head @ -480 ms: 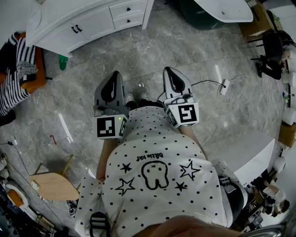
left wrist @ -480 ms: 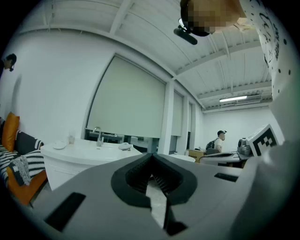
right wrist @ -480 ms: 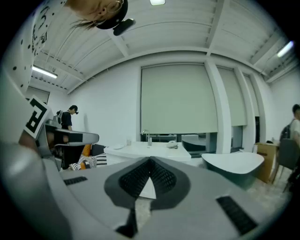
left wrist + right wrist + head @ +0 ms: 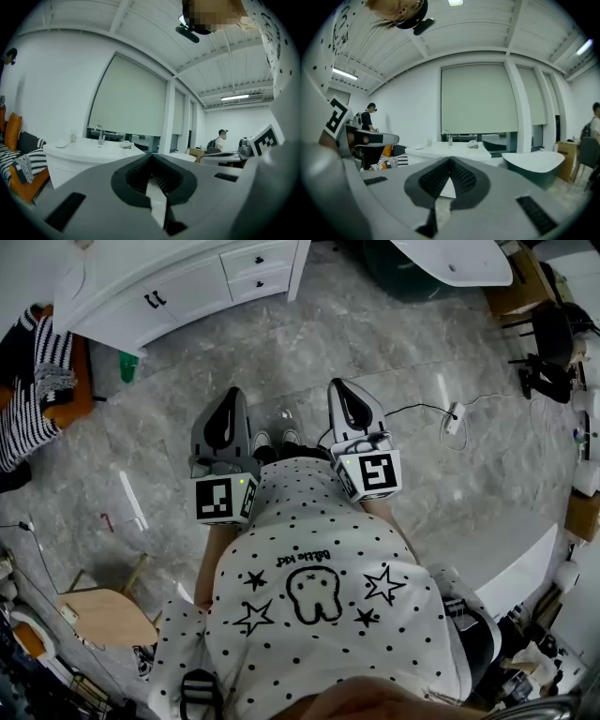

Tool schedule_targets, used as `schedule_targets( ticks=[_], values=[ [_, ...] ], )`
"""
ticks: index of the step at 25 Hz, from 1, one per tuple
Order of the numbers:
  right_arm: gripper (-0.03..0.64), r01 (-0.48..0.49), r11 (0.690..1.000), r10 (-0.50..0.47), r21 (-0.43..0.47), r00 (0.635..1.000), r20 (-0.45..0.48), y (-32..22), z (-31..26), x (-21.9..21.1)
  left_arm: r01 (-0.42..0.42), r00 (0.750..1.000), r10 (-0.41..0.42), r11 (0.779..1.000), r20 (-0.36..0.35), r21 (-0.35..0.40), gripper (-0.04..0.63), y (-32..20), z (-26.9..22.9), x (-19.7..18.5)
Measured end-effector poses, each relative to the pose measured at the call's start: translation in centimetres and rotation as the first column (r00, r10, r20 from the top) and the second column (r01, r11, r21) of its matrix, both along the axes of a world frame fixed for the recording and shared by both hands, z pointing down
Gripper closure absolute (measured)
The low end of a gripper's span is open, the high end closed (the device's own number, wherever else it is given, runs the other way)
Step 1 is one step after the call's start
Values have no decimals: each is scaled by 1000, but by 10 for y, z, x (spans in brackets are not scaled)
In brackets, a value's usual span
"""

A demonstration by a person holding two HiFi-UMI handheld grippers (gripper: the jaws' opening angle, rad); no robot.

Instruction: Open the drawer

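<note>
The white vanity cabinet [image 4: 141, 287] stands at the top left of the head view, well ahead of me. Its two small drawers [image 4: 258, 259] with dark handles are closed. Both grippers are held level at waist height over the grey marble floor, far from the cabinet. My left gripper [image 4: 232, 393] is shut with nothing in it. My right gripper [image 4: 340, 387] looks shut and empty too. In the left gripper view the cabinet [image 4: 89, 152] shows beyond the closed left gripper [image 4: 151, 157]. The right gripper view shows the cabinet [image 4: 450, 150] past the right gripper [image 4: 450, 161].
An orange sofa with striped cushions [image 4: 42, 371] sits at the left and a wooden chair [image 4: 103, 615] at the lower left. A power strip with its cable [image 4: 455, 416] lies on the floor to the right. A white table [image 4: 511, 549] stands at the right. A person [image 4: 220, 139] stands far off.
</note>
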State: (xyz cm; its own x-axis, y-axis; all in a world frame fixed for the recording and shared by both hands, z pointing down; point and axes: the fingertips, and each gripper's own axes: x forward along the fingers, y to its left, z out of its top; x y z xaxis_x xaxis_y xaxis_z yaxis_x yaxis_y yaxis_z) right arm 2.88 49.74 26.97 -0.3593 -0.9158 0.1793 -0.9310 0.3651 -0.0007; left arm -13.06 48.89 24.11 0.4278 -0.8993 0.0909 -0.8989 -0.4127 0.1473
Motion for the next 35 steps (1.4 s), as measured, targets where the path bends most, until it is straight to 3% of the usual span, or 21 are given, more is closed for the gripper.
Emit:
schedule_targets(
  ticks=[19, 27, 35],
  values=[
    [601, 19, 1000, -19, 9, 998, 54, 13, 7, 41, -10, 1000, 9, 998, 20, 55, 591, 13, -4, 30],
    [601, 13, 999, -11, -37, 998, 57, 10, 20, 54, 2, 1000, -2, 999, -5, 34, 591, 8, -1, 39],
    [601, 10, 997, -6, -72, 999, 49, -52, 32, 35, -18, 999, 18, 1000, -30, 1, 591, -59, 14, 25]
  ],
)
